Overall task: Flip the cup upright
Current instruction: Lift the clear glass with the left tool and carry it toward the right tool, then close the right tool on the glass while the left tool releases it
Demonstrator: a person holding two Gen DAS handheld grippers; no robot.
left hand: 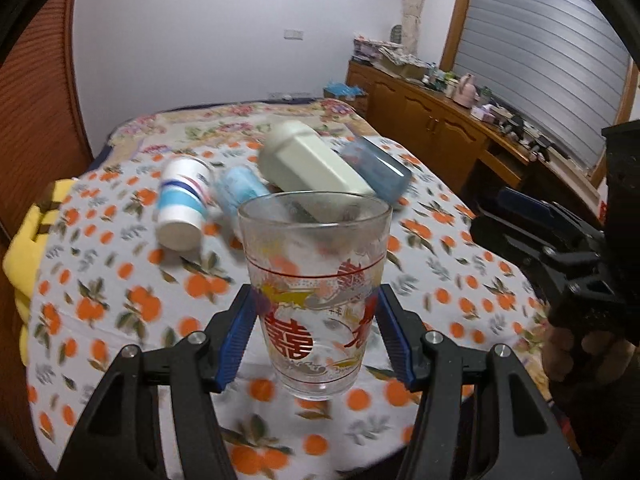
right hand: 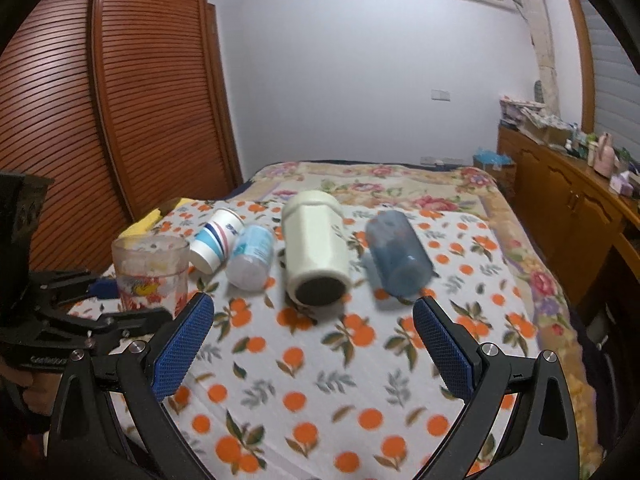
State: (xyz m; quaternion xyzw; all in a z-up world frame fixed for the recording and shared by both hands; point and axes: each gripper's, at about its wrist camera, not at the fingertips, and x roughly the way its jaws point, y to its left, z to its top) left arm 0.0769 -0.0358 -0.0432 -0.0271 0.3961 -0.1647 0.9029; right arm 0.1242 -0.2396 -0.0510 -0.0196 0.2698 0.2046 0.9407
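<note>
My left gripper is shut on a clear glass cup with red and gold print, holding it upright, mouth up, just above the orange-patterned cloth. The same cup shows at the left of the right wrist view, held by the left gripper. My right gripper is open and empty above the cloth, in front of several cups lying on their sides: a white paper cup with blue stripes, a light blue plastic cup, a cream faceted cup and a dark blue tumbler.
The cups lie on a bed covered by an orange-print cloth over a floral quilt. A louvred wooden wardrobe stands left. A wooden cabinet with clutter stands right. A yellow cushion lies at the bed's left edge.
</note>
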